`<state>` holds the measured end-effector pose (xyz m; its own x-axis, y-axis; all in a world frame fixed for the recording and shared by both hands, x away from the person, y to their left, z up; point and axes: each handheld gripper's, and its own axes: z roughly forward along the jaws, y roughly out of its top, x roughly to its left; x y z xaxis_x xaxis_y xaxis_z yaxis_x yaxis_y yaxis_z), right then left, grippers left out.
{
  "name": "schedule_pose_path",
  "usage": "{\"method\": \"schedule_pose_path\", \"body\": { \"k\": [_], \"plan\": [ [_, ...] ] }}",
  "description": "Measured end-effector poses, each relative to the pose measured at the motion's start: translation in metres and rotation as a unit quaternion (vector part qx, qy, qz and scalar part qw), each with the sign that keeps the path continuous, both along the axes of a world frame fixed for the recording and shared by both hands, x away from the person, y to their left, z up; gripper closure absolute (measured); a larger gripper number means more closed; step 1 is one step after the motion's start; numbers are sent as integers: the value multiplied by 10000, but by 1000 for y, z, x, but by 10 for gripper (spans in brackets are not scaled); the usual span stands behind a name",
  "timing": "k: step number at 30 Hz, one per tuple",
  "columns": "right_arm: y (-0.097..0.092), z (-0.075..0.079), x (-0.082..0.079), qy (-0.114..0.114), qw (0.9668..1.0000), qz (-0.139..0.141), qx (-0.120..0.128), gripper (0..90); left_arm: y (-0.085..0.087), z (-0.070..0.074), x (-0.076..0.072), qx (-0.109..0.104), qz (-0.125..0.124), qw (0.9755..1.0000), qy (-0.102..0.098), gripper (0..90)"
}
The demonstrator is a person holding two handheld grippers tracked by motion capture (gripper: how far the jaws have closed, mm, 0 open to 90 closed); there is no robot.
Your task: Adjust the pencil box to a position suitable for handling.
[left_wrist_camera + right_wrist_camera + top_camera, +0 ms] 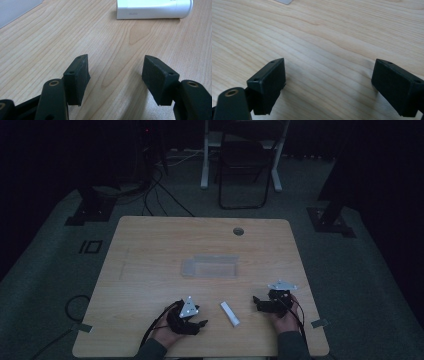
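Note:
A small white oblong device [230, 313] lies on the wooden table [150, 245] near its front edge, between my two grippers. My left gripper [201, 323] rests on the table to its left, jaws open and empty, pointing toward the white device [153, 9]. In its own view the left gripper [116, 80] has bare wood between its pads. To the right of the device my right gripper [256, 301] also sits low, open and empty. The right gripper [329, 85] frames plain wood grain.
A clear plastic box [210, 267] lies at the table's middle. A round cable hole [238, 231] sits near the far edge. A folding chair [243, 165] and desk legs stand on the floor beyond. A hand holds each gripper at the front edge.

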<state>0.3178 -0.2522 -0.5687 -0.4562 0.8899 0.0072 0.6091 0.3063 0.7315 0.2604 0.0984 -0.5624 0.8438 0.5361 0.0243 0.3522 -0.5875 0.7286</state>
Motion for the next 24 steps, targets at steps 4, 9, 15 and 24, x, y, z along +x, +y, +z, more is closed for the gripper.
{"method": "schedule_pose_path", "body": {
  "k": [4, 9, 15, 24],
  "plan": [
    [-2, 0, 1, -1, 10000, -7, -7, 119, 0, 0, 0, 2, -1, 10000, 0, 386],
    [-2, 0, 1, 0, 10000, -24, -6, 122, 0, 0, 0, -3, -2, 10000, 1, 385],
    [0, 5, 0, 136, 9998, -162, -68, 254, 0, 0, 0, -3, -3, 10000, 1, 385],
    [9, 16, 3, 108, 9999, -11, 33, 391, 0, 0, 0, -3, -2, 10000, 1, 385]
  ]
}}
